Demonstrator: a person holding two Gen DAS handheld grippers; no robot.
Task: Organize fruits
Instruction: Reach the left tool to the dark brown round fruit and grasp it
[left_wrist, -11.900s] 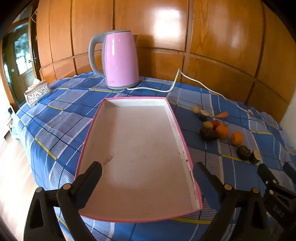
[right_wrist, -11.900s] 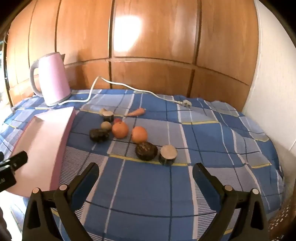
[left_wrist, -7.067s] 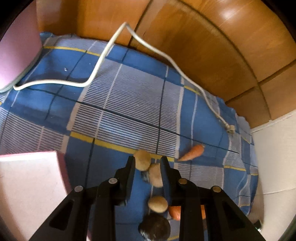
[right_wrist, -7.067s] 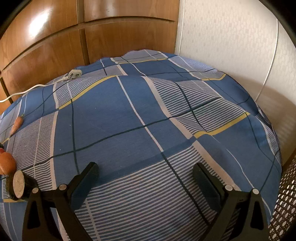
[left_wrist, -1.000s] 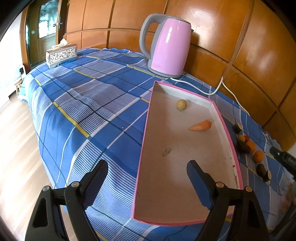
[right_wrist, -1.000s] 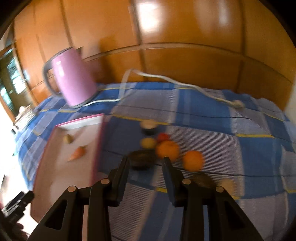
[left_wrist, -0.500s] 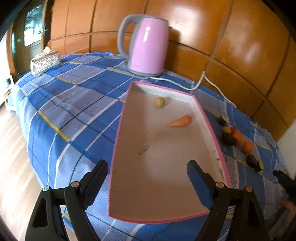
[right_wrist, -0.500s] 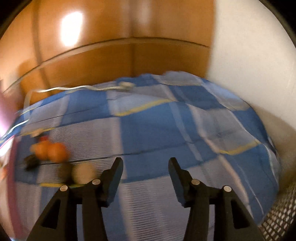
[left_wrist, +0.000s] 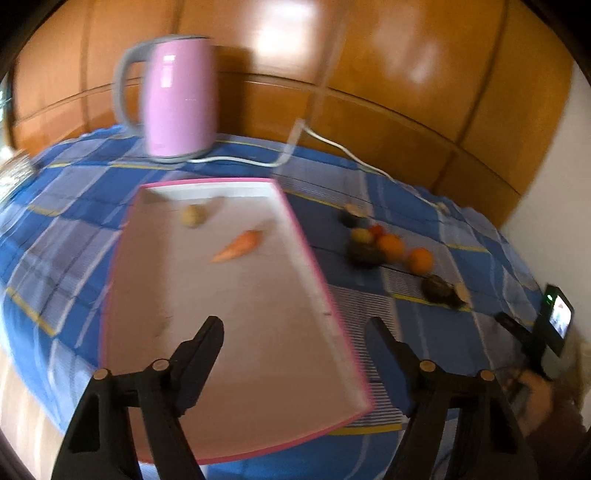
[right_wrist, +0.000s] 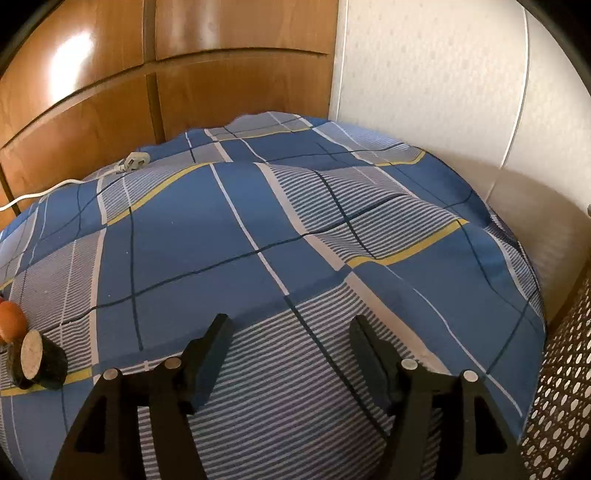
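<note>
Across the middle of the left wrist view lies the pink tray (left_wrist: 236, 314) on a tabletop covered by a blue checked cloth (left_wrist: 436, 332), with a carrot (left_wrist: 238, 245) and a small round pale fruit (left_wrist: 192, 215) already inside near its far end. Most of the fruits sit loose on the cloth to the right of the tray: two oranges (left_wrist: 421, 259), a small red one, a yellowish one and several dark pieces, all clustered close together, so the sorting looks only partly done. A pink kettle (left_wrist: 177, 96) stands beyond the tray at upper left, its white cord (left_wrist: 332, 147) trailing right.

At the bottom of that view the left gripper (left_wrist: 293, 343) hovers over the tray's near end, its jaws closing yet holding nothing. The right gripper (right_wrist: 290, 339) points at bare cloth, jaws opening with nothing between them; a cut dark piece (right_wrist: 35, 360) and an orange (right_wrist: 11, 319) sit at the lower left edge of its view. It probably needs to swing left toward that cluster for the next pick.
</note>
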